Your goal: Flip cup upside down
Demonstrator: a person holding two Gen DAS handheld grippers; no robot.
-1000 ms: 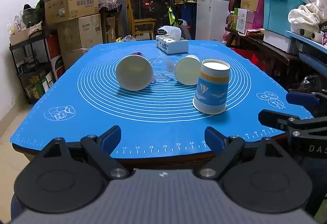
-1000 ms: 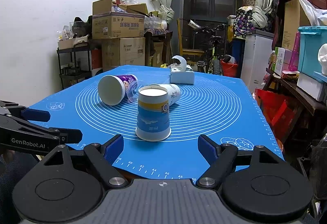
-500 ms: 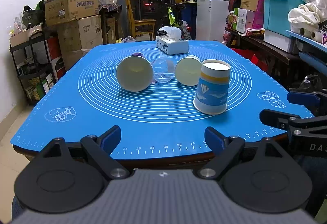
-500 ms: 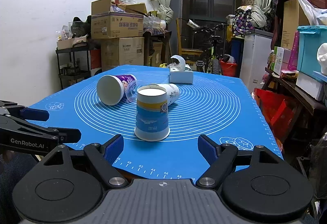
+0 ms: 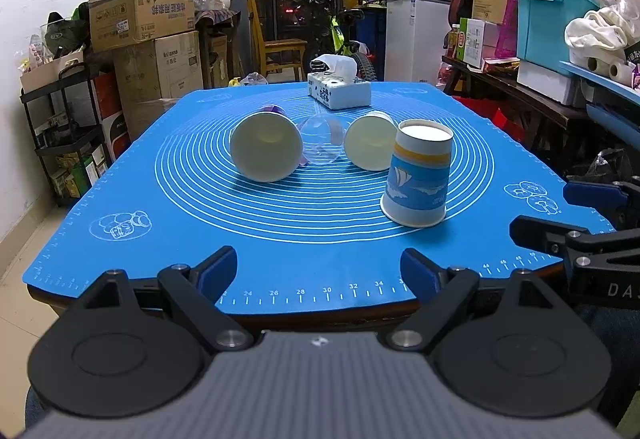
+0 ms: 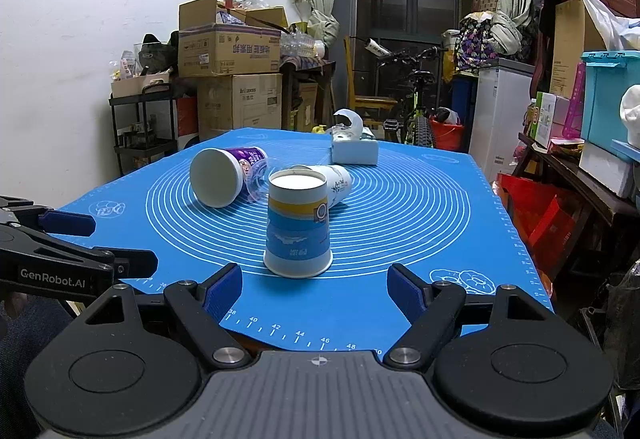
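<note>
A blue-and-white paper cup (image 5: 418, 179) stands upside down, mouth on the blue mat (image 5: 200, 223); it also shows in the right wrist view (image 6: 298, 231). Behind it lie a purple-printed cup (image 5: 266, 147) (image 6: 224, 177), a clear plastic cup (image 5: 320, 141) (image 6: 256, 183) and a white cup (image 5: 370, 143) (image 6: 338, 183), all on their sides. My left gripper (image 5: 318, 273) is open and empty at the mat's near edge. My right gripper (image 6: 314, 289) is open and empty, just in front of the upside-down cup. Each gripper shows at the side of the other's view.
A tissue box (image 5: 339, 93) (image 6: 354, 151) stands at the far side of the mat. Cardboard boxes (image 5: 140, 19), a black shelf (image 5: 60, 143), a chair (image 5: 280, 51), a bicycle (image 6: 416, 111) and storage bins (image 5: 556, 23) surround the table.
The right gripper has shifted slightly; the cups stay where they were. Both grippers remain open.
</note>
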